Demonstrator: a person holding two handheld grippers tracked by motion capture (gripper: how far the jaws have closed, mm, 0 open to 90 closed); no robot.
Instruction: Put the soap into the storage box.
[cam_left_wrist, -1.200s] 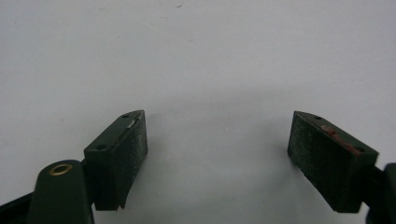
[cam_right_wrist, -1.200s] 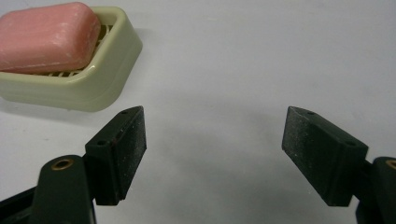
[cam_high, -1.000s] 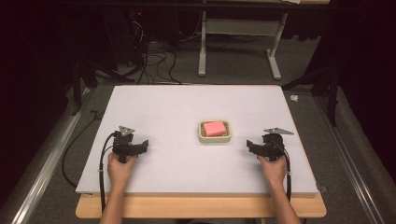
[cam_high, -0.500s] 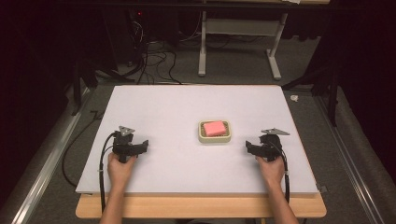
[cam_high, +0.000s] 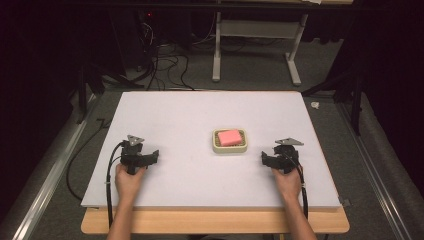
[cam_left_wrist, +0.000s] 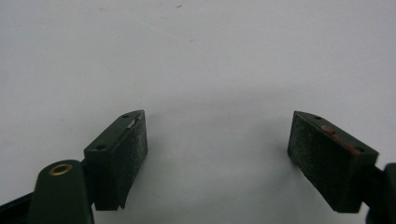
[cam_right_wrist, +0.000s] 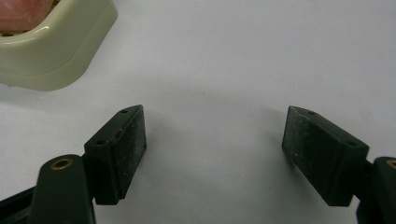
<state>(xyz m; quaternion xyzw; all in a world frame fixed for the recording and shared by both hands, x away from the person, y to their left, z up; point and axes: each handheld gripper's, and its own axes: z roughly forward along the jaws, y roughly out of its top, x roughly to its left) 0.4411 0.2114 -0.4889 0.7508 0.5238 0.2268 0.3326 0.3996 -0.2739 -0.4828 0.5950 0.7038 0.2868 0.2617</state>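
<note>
A cream soap dish (cam_high: 217, 147) holding a pink bar of soap (cam_high: 230, 137) sits on the white table top (cam_high: 200, 112), right of centre. My left gripper (cam_high: 153, 156) rests at the front left, pointing right, about a hand's length from the dish. Its jaws stand open over bare white surface in the left gripper view (cam_left_wrist: 217, 156). My right gripper (cam_high: 264, 159) lies just right of the dish, pointing left. It is open with nothing between its jaws (cam_right_wrist: 215, 151). The dish's corner (cam_right_wrist: 56, 56) and a bit of the soap (cam_right_wrist: 21, 11) show at the upper left of that view.
The white board lies on a wooden table whose edge (cam_high: 215, 222) shows at the front. Cables (cam_high: 165, 65) and the metal legs of a bench (cam_high: 295, 65) stand on the grey floor beyond. A grey rail (cam_high: 45, 185) runs along the left.
The right gripper has crept slightly to the left, toward the dish. The left gripper, the dish and the soap have stayed where they were.
</note>
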